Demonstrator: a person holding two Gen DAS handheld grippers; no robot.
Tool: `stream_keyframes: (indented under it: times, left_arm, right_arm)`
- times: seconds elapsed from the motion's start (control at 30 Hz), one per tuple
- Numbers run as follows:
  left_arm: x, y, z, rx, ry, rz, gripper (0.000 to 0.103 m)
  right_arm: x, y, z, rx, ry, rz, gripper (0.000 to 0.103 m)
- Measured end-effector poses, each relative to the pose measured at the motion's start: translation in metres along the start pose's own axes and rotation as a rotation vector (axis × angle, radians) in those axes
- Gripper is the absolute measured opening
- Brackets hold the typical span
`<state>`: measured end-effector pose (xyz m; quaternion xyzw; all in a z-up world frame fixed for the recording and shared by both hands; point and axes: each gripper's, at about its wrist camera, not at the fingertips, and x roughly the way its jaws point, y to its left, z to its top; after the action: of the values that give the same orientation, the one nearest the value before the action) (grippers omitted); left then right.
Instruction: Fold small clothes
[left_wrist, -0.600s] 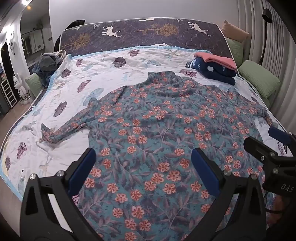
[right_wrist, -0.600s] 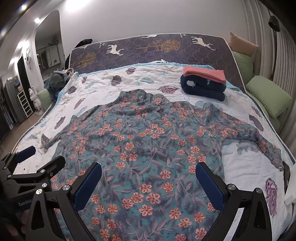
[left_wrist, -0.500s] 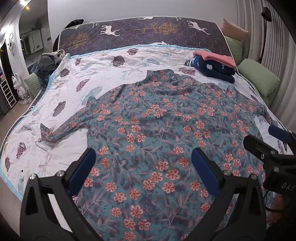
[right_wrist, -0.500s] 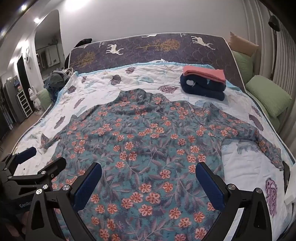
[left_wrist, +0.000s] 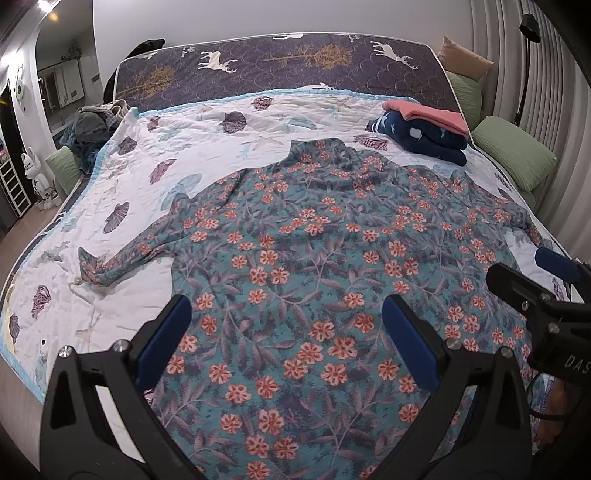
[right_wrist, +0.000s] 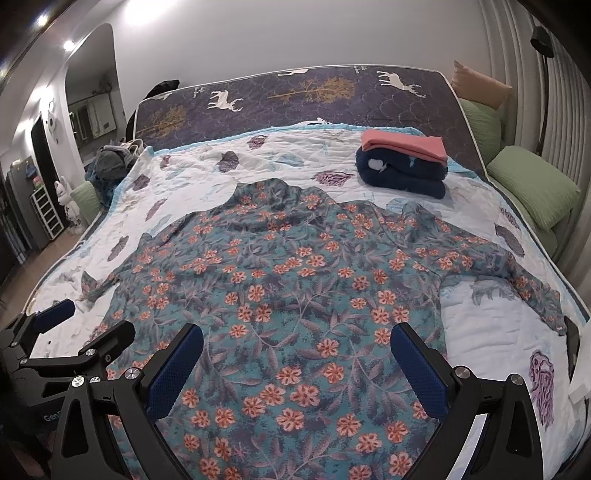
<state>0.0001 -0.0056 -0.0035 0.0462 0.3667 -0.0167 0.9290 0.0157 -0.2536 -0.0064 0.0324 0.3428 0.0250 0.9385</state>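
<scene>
Floral shirt (left_wrist: 314, 266) lies spread, apparently flat; left gripper (left_wrist: 286, 332) and right gripper (right_wrist: 297, 358) gape above it.

"DAS" on right tongs (left_wrist: 554, 288) (cut off); "Gen" on left tongs (right_wrist: 88, 328).

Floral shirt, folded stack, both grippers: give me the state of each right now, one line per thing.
Floral shirt: spread flat on the quilt, sleeves out to both sides, unfolded.
Pink garment: folded, on top of the stack.
Navy garment: folded, under the pink one, beyond the shirt's collar.
Left gripper: open, above the shirt, holding nothing.
Right gripper: open, above the shirt, holding nothing.
</scene>
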Motion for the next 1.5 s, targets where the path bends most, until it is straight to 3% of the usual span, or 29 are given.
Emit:
stream_keyframes:
  times: [0.47,0.83,0.93,1.5]
  left_arm:
    - [-0.0010,-0.0011,-0.0003,0.011,-0.021,0.005,0.103]
    - [0.0016,0.0020,-0.0020,0.010,0.012,0.009,0.103]
    - [0.0027,0.0023,-0.0025,-0.005,0.006,-0.007,0.103]
    - [0.0065,0.0045,-0.0032,-0.011,0.001,-0.004,0.103]
  right_arm:
    - [0.0026,0.0011,-0.0008,-0.003,0.016,-0.024,0.103]
    - [-0.0002,0.0001,-0.0004,0.014,-0.008,-0.043,0.103]
    - [-0.0012,-0.0030,0.0000,0.042,-0.002,-0.108,0.103]
    - [0.0009,0.0025,-0.0009,0.020,0.012,-0.078,0.103]
